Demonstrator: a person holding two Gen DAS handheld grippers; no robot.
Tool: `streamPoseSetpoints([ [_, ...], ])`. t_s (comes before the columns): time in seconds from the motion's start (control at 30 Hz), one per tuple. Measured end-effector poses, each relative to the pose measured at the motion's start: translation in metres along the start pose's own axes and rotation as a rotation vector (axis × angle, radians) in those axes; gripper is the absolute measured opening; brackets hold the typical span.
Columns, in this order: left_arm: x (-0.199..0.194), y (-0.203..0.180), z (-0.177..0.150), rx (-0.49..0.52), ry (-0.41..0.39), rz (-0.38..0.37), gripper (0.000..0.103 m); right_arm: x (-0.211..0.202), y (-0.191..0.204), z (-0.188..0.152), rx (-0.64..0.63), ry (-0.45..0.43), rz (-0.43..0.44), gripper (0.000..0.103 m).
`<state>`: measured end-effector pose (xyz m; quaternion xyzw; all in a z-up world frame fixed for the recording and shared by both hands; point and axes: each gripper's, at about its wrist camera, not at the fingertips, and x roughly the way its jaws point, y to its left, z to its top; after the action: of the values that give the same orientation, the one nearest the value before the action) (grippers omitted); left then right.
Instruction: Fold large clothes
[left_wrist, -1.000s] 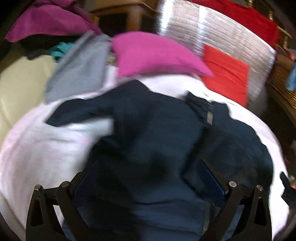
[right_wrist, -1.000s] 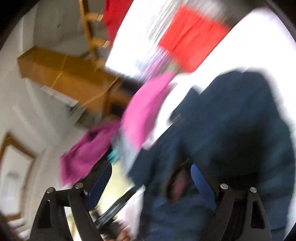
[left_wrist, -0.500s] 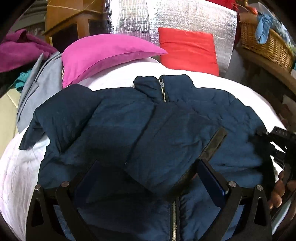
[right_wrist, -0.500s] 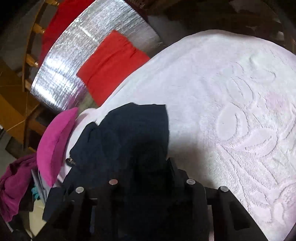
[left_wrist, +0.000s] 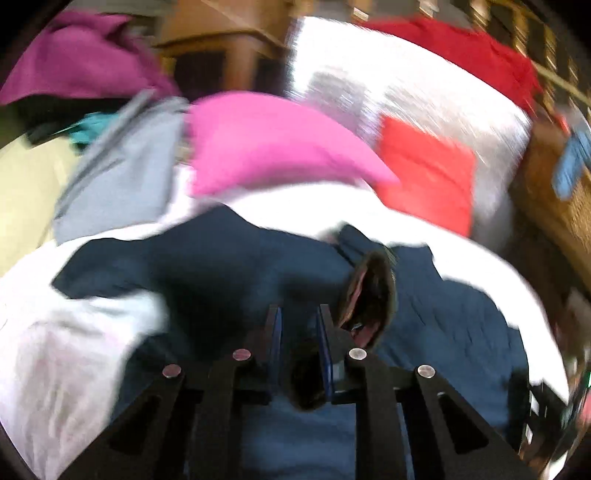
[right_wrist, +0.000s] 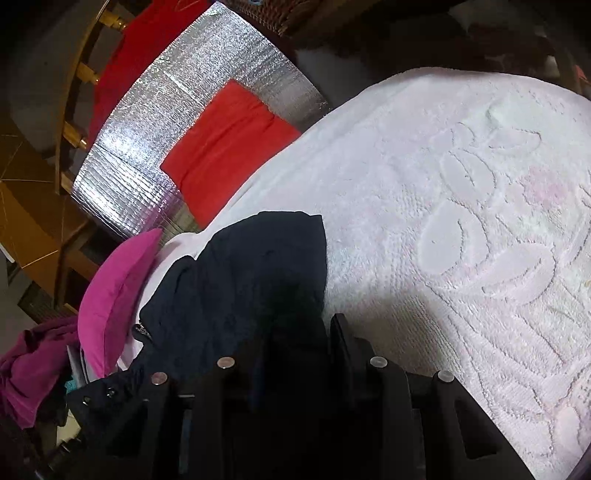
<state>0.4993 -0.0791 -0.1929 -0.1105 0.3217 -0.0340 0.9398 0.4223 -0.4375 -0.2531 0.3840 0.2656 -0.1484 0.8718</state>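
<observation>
A dark navy padded jacket (left_wrist: 443, 314) lies on a white patterned bedspread (left_wrist: 74, 332). My left gripper (left_wrist: 299, 328) is shut on a fold of the jacket, near a cuff opening with reddish lining (left_wrist: 365, 306). The left wrist view is blurred by motion. In the right wrist view the jacket (right_wrist: 240, 280) lies at lower left on the bedspread (right_wrist: 461, 221). My right gripper (right_wrist: 299, 343) is shut on the jacket's cloth, which covers its fingertips.
A pink pillow (left_wrist: 277, 144), a red cushion (left_wrist: 424, 177) and a silver foil panel (left_wrist: 406, 92) stand at the bed's head. A grey garment (left_wrist: 118, 177) and a magenta one (left_wrist: 81, 55) lie at left. A wicker basket (left_wrist: 554, 192) is at right.
My left gripper has closed on the jacket and swung, blurring its view. My right gripper has stayed shut on the jacket with little movement.
</observation>
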Motion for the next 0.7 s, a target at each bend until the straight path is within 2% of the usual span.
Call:
streamPoseSetpoints([
  [0.03,-0.004,0.014,0.005,-0.044,-0.013,0.019,0.029,0.0,0.001,0.0,0.003,0.0,-0.002,0.039],
  [0.07,-0.009,0.031,0.012,-0.101,-0.026,0.03,0.033,-0.001,0.001,-0.001,0.009,0.0,-0.001,0.047],
  [0.13,-0.019,0.059,0.02,-0.187,-0.057,0.059,0.052,-0.004,0.002,0.0,0.017,-0.002,0.017,0.052],
  [0.2,-0.027,0.082,0.025,-0.244,-0.084,0.1,0.06,-0.005,0.004,-0.001,0.014,-0.003,0.014,0.055],
  [0.27,-0.028,0.105,0.029,-0.276,-0.075,0.137,0.061,-0.006,0.006,-0.002,-0.002,-0.007,0.002,0.059],
  [0.37,-0.023,0.132,0.03,-0.312,-0.02,0.199,0.062,-0.015,0.013,-0.002,-0.016,-0.033,-0.051,0.062],
  [0.5,-0.016,0.171,0.025,-0.415,0.063,0.241,0.062,-0.051,0.036,-0.008,-0.065,-0.186,-0.111,0.064],
  [0.57,-0.015,0.189,0.019,-0.476,0.109,0.241,0.062,-0.065,0.066,-0.018,-0.119,-0.228,-0.079,0.064],
  [0.63,-0.016,0.195,0.015,-0.507,0.144,0.235,0.062,-0.065,0.101,-0.029,-0.19,-0.196,-0.035,0.064],
  [0.7,-0.017,0.205,0.014,-0.507,0.171,0.235,0.062,-0.051,0.144,-0.045,-0.284,-0.101,0.0,0.064],
])
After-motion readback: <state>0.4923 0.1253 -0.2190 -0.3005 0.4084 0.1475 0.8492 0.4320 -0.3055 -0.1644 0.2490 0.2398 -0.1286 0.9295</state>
